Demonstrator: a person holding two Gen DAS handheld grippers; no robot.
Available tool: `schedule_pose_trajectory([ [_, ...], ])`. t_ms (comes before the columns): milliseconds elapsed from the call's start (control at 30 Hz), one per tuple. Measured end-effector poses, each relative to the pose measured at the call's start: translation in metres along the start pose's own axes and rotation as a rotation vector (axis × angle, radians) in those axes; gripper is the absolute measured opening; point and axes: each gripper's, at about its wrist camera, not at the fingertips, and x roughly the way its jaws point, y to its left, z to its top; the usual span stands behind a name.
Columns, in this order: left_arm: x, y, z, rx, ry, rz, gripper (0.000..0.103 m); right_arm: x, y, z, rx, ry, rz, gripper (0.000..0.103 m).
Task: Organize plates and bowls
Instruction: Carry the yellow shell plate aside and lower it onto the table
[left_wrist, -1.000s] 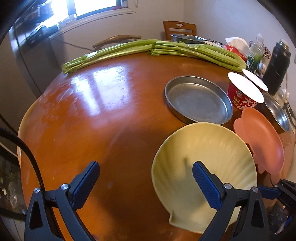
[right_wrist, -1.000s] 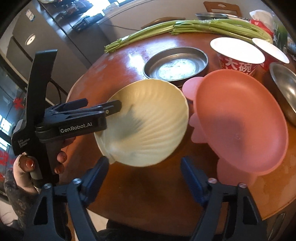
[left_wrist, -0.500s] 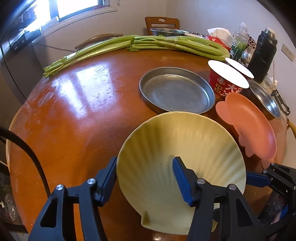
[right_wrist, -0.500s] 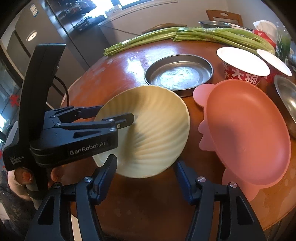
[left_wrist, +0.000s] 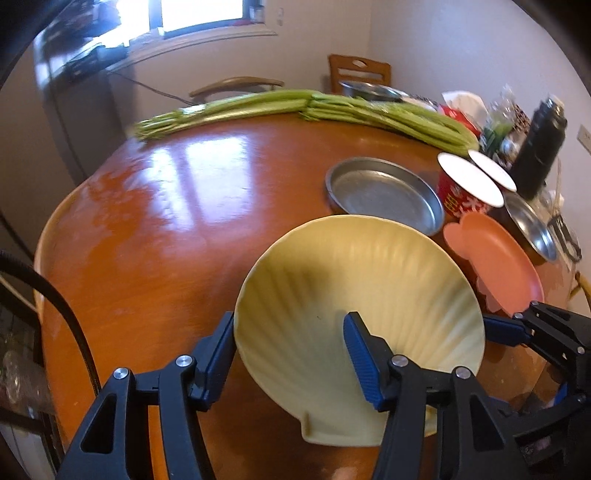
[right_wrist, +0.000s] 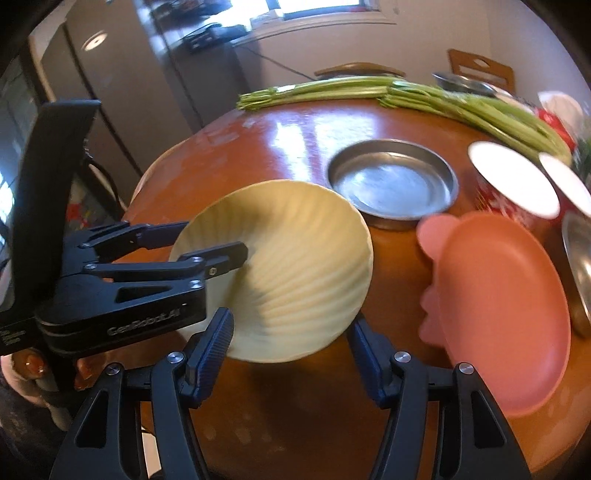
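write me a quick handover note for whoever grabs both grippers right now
Left gripper: jaws astride the rim of the yellow shell plate, plate tilted off the table; grip looks partial.
Right gripper: open, empty, just below the plate.
Pink plate and steel pan sit separately on the table.
Done: nothing stacked.
Left: stack the plates, likely yellow with pink.
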Motion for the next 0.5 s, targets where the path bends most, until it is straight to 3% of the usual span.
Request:
schedule_pose_trajectory([
  [300, -0.011, 0.037, -0.004, -0.123, -0.017, 0.088, 0.058, 0.017, 0.039, 0.032, -0.187, -0.021, 0.007, 0.065],
  [500, -0.006, 0.060, -0.004, -0.201, -0.010, 0.108, 0.058, 0.037, 0.053, 0.046, -0.264, -0.009, 0.024, 0.065],
])
